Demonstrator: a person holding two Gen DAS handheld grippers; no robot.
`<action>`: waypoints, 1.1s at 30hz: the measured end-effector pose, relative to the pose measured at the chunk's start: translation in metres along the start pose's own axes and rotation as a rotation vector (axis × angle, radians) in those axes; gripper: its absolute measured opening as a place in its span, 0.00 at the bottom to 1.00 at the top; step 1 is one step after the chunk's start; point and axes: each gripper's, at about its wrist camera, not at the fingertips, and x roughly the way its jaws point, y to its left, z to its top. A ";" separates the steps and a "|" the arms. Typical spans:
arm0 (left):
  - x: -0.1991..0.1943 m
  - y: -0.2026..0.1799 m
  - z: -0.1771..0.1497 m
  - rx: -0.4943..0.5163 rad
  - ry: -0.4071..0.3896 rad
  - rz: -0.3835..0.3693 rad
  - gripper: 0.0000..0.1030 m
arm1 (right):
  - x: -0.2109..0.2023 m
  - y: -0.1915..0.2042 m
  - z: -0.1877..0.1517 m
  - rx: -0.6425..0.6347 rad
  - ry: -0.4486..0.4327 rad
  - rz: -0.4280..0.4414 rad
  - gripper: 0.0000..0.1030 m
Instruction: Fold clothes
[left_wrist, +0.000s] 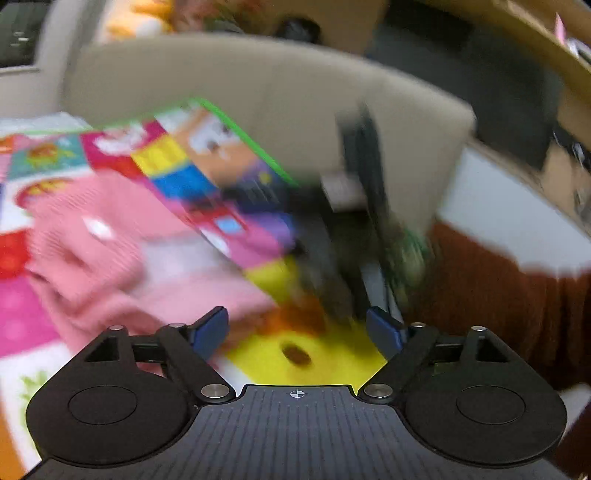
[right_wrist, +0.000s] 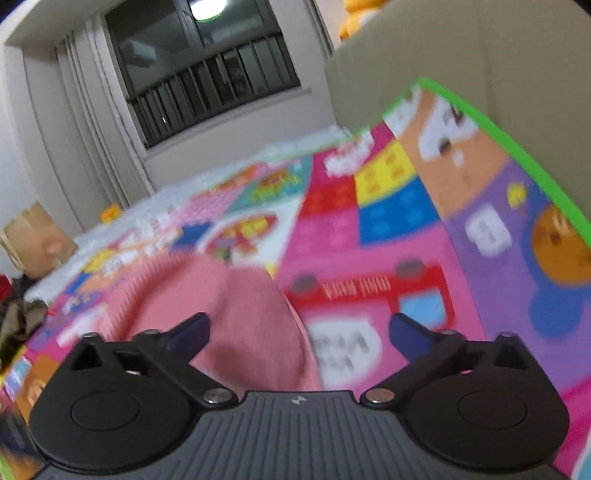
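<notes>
Blue-tipped black jaws of the left gripper (left_wrist: 297, 328) stand wide apart with nothing between them, and those of the right gripper (right_wrist: 299, 328) are spread as wide and as empty; neither grips cloth, which suggests both tools are between holds, held above the work so that they can come down on a fresh edge.

Just beyond both pairs lies the task's thing, a pink ribbed knit garment (left_wrist: 122, 251); it rests on the bright patchwork play mat (right_wrist: 388, 221) with its green border, spread over the floor in front of a beige sofa back (left_wrist: 258, 88); in the left view the pink garment sits ahead and to the left of the jaws, while in the right view (right_wrist: 240, 314) it runs up from under the gripper body between the fingers. It looks soft and thick, bunched into rounded humps with a shadowed crease across it, and a small white patch, perhaps a label, shows on top; blur hides whether it is partly folded or merely rumpled, so the scene fits a garment about to be laid flat as well as one just let go after a fold.

Further out, a dark rust-coloured cloth (left_wrist: 498, 295) hangs at the right of the left view, and a barred window (right_wrist: 207, 74) shows in the right view.
</notes>
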 end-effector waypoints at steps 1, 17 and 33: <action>0.000 0.008 0.002 -0.011 -0.022 0.071 0.92 | 0.001 -0.005 -0.008 0.011 0.014 -0.008 1.00; 0.036 0.100 -0.032 -0.199 -0.024 0.463 0.98 | -0.002 -0.006 -0.039 0.057 -0.051 -0.035 1.00; 0.028 0.088 -0.032 -0.167 -0.026 0.506 0.98 | -0.012 0.032 -0.060 -0.097 -0.023 -0.175 1.00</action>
